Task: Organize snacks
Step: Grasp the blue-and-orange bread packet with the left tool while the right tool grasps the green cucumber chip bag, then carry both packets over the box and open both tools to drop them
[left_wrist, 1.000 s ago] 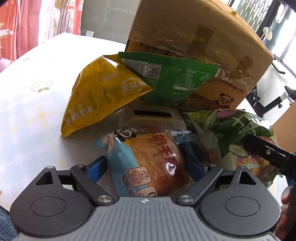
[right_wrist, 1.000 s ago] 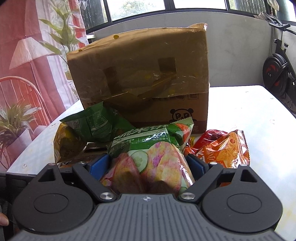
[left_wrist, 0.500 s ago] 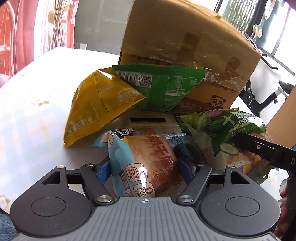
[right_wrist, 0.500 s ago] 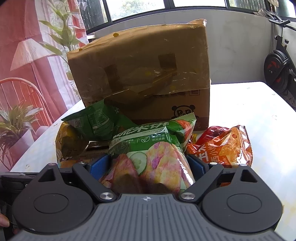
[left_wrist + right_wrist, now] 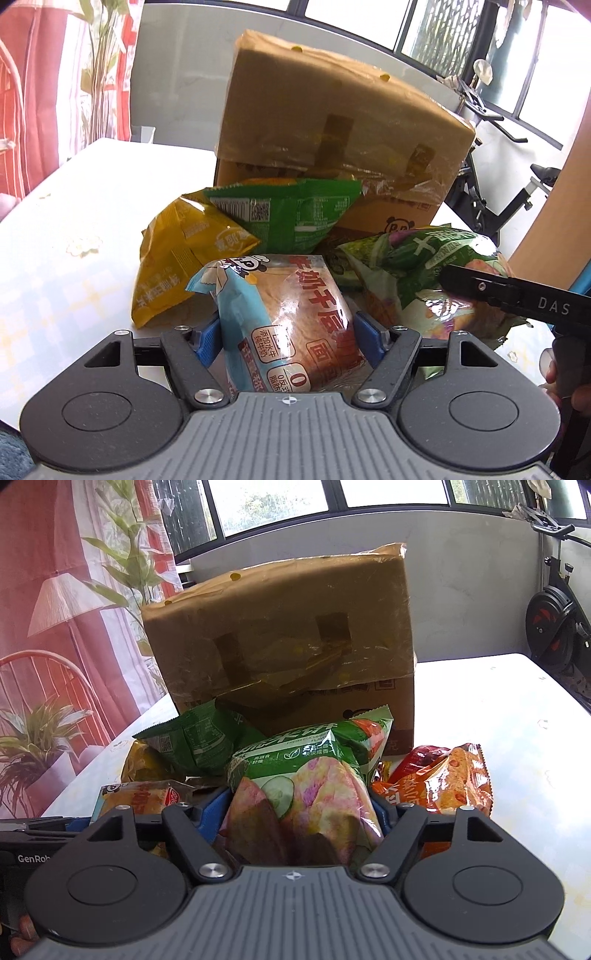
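Note:
My left gripper (image 5: 286, 332) is shut on a blue-edged bread pack (image 5: 284, 317) and holds it above the table. My right gripper (image 5: 301, 812) is shut on a green rice-cracker bag (image 5: 306, 775), which also shows in the left wrist view (image 5: 424, 266). A yellow bag (image 5: 177, 266) and a green bag (image 5: 288, 218) lean against a brown cardboard box (image 5: 332, 122). An orange bag (image 5: 439, 779) lies right of the cracker bag. The bread pack shows at the left in the right wrist view (image 5: 136, 797).
The white table (image 5: 74, 229) spreads left of the pile and to the right (image 5: 498, 716). An exercise bike (image 5: 557, 635) stands beyond the table's far right edge. Red curtains and plants are at the left.
My left gripper has lifted the bread pack up off the pile. The white packet seen under it earlier is out of view. My right gripper has raised the cracker bag slightly.

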